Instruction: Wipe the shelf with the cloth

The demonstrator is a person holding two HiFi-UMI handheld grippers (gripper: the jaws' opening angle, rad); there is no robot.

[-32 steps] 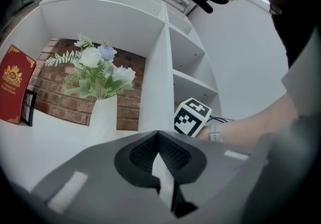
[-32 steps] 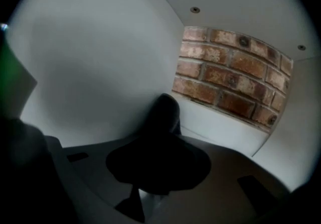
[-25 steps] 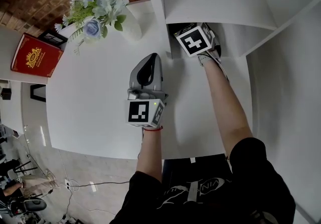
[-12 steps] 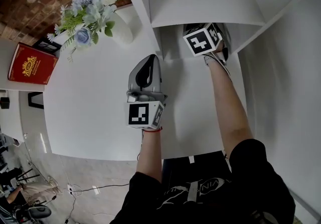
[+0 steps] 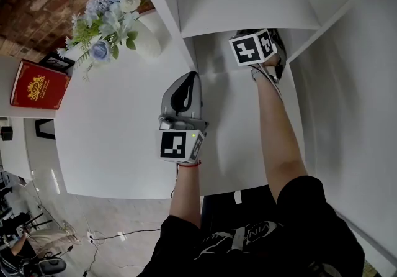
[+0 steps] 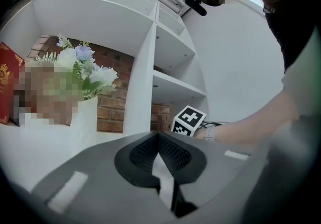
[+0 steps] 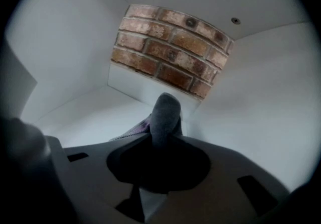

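Observation:
My right gripper is shut on a grey cloth with a purple striped edge. The cloth presses on the white floor of a shelf compartment, near the back right corner below the brick wall. In the head view only the right gripper's marker cube and the forearm show at the compartment's mouth; the cloth is hidden there. My left gripper hovers over the white table in front of the shelf, jaws shut with nothing in them.
A white vase of blue and white flowers stands on the table left of the shelf's upright panel. A red book lies at the far left. More shelf compartments rise above.
The right gripper has slid to the right inside the compartment, away from the upright panel, with the cloth in it. The left gripper has stayed about where it was.

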